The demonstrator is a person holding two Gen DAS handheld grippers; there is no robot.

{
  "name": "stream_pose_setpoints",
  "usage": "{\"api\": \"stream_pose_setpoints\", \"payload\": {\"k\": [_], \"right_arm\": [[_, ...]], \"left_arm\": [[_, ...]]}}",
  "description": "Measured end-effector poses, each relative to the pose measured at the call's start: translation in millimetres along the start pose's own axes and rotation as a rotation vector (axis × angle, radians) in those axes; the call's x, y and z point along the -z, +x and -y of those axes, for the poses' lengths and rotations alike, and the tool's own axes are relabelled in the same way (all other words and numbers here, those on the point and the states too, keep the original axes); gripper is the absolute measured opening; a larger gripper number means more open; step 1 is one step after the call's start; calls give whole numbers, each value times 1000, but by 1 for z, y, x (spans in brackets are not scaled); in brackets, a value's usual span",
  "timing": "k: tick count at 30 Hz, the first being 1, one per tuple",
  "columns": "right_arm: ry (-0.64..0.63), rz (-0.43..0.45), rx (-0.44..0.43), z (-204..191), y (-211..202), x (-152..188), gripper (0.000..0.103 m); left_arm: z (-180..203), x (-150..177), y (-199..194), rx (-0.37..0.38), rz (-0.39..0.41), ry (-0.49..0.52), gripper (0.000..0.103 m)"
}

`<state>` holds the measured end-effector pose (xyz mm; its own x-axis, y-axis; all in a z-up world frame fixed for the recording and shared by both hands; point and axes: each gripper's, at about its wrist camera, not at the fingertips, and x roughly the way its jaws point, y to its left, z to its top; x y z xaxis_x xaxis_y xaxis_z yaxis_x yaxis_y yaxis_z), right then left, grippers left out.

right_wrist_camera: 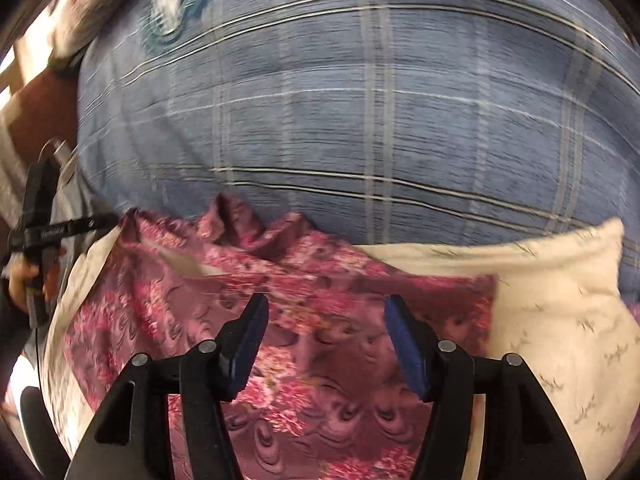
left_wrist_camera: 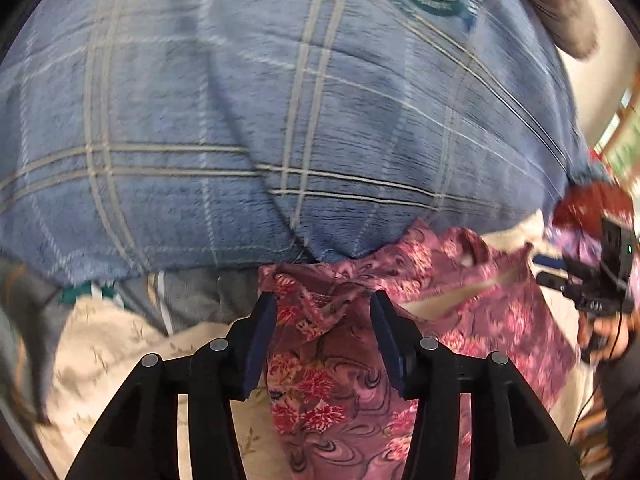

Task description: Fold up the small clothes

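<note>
A small pink and maroon floral garment [left_wrist_camera: 320,380] lies rumpled on a cream patterned sheet [left_wrist_camera: 112,340]. My left gripper [left_wrist_camera: 323,298] is open, its blue pads on either side of a bunched-up edge of the cloth without pressing it. In the right wrist view the same garment [right_wrist_camera: 280,272] spreads across the cream sheet [right_wrist_camera: 560,300], with a raised fold at its far edge. Just over the flat part of it, my right gripper [right_wrist_camera: 327,300] stands open with nothing held.
A big blue plaid blanket [left_wrist_camera: 240,120] bulges right behind the garment and fills the far side [right_wrist_camera: 400,120]. The black frame of the other tool [left_wrist_camera: 612,264] shows at the right edge. A person's hand [right_wrist_camera: 20,284] holds the left tool at the left edge.
</note>
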<state>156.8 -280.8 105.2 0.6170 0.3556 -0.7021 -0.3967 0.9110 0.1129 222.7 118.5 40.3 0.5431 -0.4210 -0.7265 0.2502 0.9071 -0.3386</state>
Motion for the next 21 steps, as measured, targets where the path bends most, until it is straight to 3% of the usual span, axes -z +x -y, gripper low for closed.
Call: {"api": "stream_pose_setpoints", "payload": {"k": [5,11,12,14,15,16,17,21], "right_arm": [[-160,-30,-41,-34,12,-6,68],[-235,-96,51,-55,45,-11,65],[-227,-96,52,-56,51,-12,60],[-198,-99,46,-54,55,-13,37],[-184,-98,45,-54,58,-14,20],[-169,-91,50,-54,60,-15,14],[-162,-86,52,-55,63,-16,13],[-144,-70,86,-60,68,-20,5]], "left_arm": [[2,-5,11,14,-29,65,50],[1,-3,30,21,-58,58,50],[-2,-3,32,42,-52,41,50],[-3,-2,36,64,-56,24,48],[-3,-2,38,60,-54,27,42],[0,-2,40,44,-42,39,30],[2,-1,42,23,-31,51,7],[1,0,39,6,30,4,3]]}}
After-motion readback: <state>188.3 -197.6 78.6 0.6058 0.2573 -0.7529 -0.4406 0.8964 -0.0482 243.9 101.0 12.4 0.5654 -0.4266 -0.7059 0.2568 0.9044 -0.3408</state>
